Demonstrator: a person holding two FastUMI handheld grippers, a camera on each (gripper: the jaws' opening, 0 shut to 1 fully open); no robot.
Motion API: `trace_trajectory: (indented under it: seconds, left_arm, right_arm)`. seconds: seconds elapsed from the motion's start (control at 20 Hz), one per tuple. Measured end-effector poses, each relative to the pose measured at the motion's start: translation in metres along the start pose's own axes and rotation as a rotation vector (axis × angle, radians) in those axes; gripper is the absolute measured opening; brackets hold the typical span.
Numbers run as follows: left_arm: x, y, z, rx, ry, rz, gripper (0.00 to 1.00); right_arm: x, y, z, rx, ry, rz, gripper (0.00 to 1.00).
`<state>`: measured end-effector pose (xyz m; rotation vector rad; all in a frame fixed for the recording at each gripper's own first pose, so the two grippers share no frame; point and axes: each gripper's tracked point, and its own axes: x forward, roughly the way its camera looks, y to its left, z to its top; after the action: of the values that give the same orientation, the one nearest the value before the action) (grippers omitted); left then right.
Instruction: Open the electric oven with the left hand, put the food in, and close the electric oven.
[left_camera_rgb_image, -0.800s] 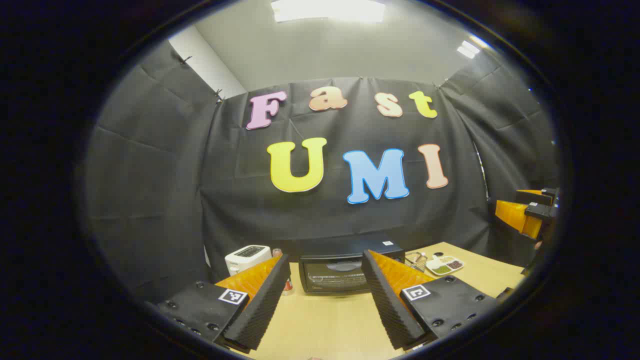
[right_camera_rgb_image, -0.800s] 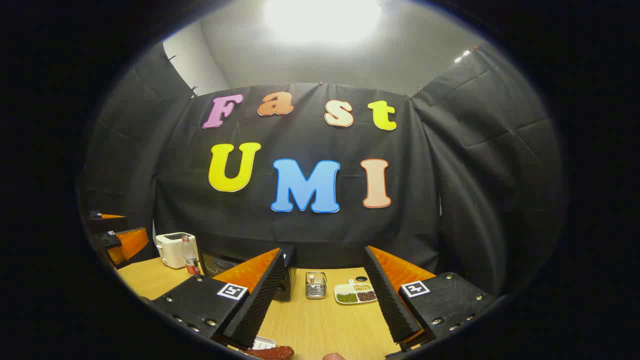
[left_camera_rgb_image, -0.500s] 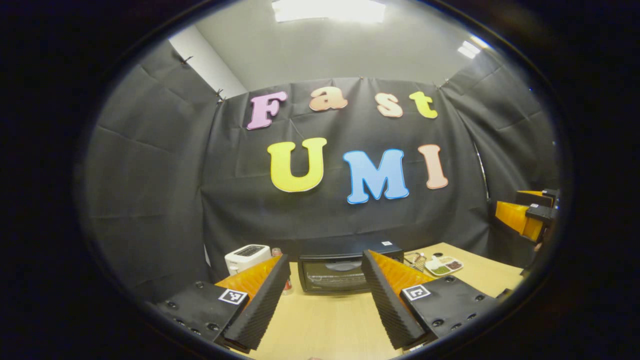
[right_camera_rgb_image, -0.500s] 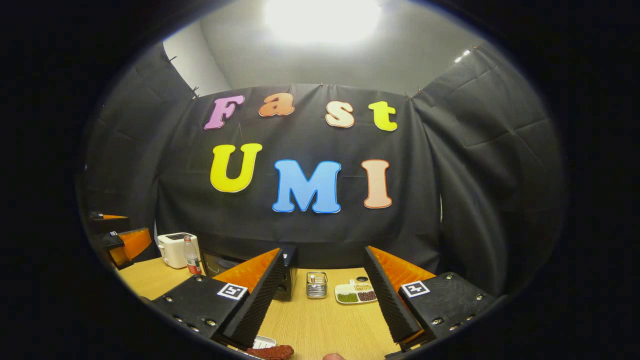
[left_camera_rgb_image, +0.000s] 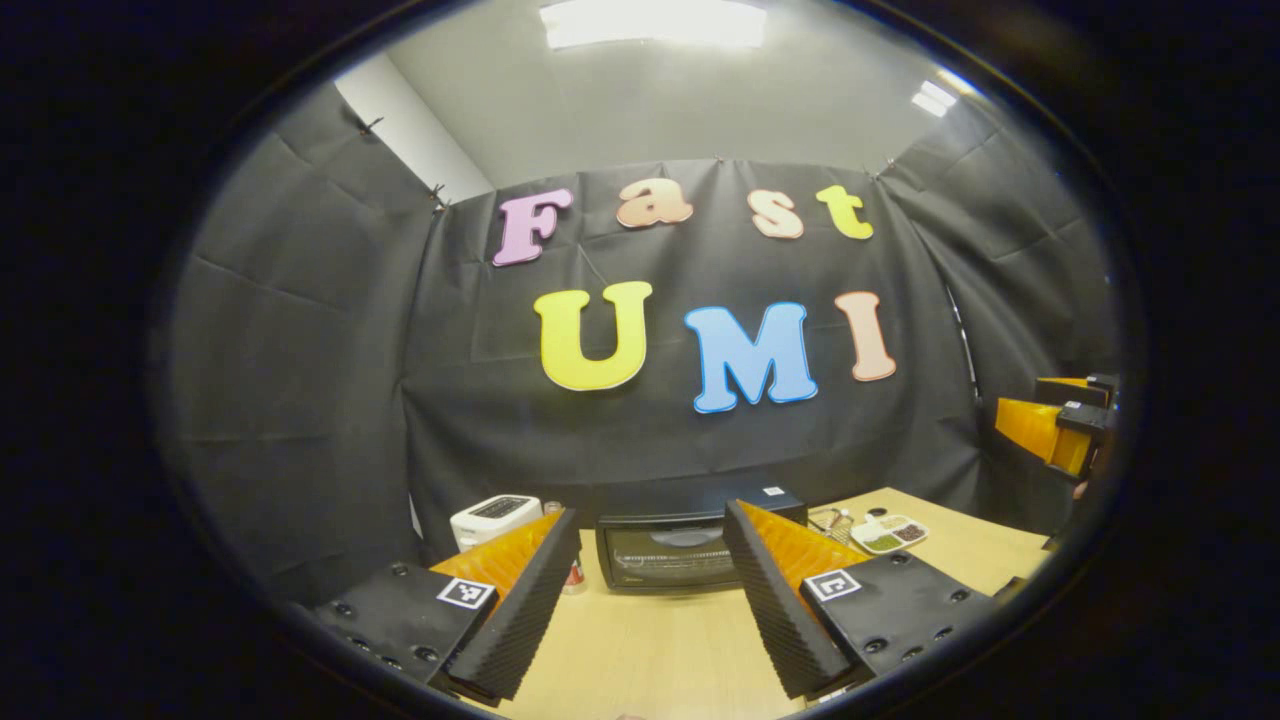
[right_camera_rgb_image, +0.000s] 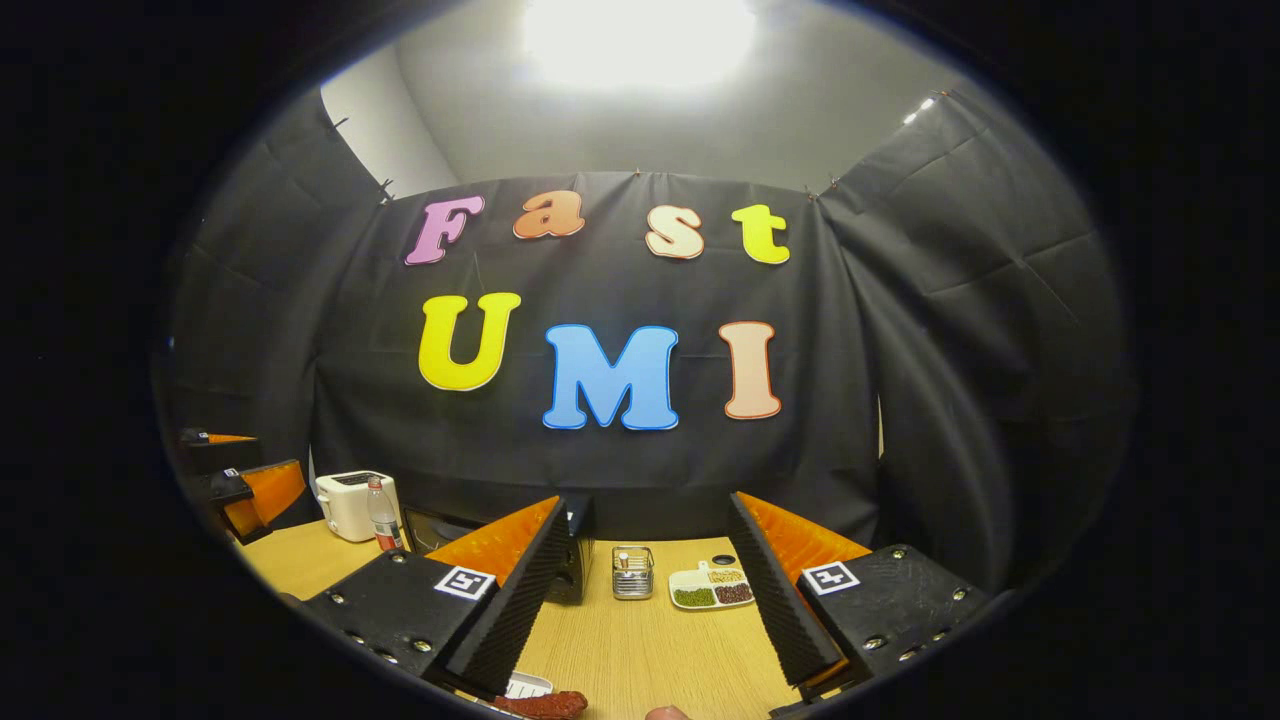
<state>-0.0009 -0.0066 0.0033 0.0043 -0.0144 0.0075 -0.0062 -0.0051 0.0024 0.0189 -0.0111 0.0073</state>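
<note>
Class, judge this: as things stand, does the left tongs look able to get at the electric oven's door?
Probably yes. The left tongs are open and aimed at the closed electric oven, with bare table between them. The toaster stands off to one side.

Right claw (right_camera_rgb_image: 640, 610) spread wide above table (right_camera_rgb_image: 650, 650); sausage (right_camera_rgb_image: 540, 704) below; oven (right_camera_rgb_image: 570, 560) beyond.
</note>
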Motion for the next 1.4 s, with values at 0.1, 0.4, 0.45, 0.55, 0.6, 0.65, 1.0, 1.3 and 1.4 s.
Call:
trace_trajectory:
  seconds: [0.1,0.4,0.45,0.55,0.6,0.65,1.0,1.3,1.4]
  left_arm:
    - [0.001,-0.003,0.000,0.000,0.001,0.000,1.00]
    - [0.011,-0.010,0.004,0.012,-0.007,0.023,1.00]
    - [0.013,-0.011,0.005,0.012,-0.009,0.032,1.00]
    - [0.016,-0.013,0.008,0.016,-0.019,0.050,1.00]
    - [0.020,-0.015,0.009,0.017,-0.027,0.055,0.98]
    - [0.024,-0.016,0.011,0.016,-0.032,0.059,0.97]
    - [0.073,-0.021,0.012,0.000,-0.039,0.042,1.00]
    - [0.139,-0.025,-0.006,-0.002,-0.026,-0.018,1.00]
    - [0.161,-0.026,-0.016,-0.009,-0.019,-0.036,1.00]
  right_arm:
    - [0.000,-0.001,-0.001,0.004,0.001,0.006,0.96]
    - [0.006,-0.009,-0.009,0.010,0.009,0.037,0.96]
    - [0.007,-0.011,-0.010,0.014,0.009,0.045,0.96]
    - [0.007,-0.013,-0.011,0.017,0.006,0.067,0.96]
    - [0.008,-0.015,-0.011,0.014,-0.001,0.077,0.96]
    - [0.009,-0.019,-0.014,0.009,-0.003,0.080,0.96]
    - [0.020,-0.026,-0.016,0.022,0.003,0.062,0.96]
    - [0.040,-0.013,-0.018,0.028,0.009,0.015,0.96]
    - [0.045,-0.009,-0.018,0.020,0.009,-0.001,0.96]
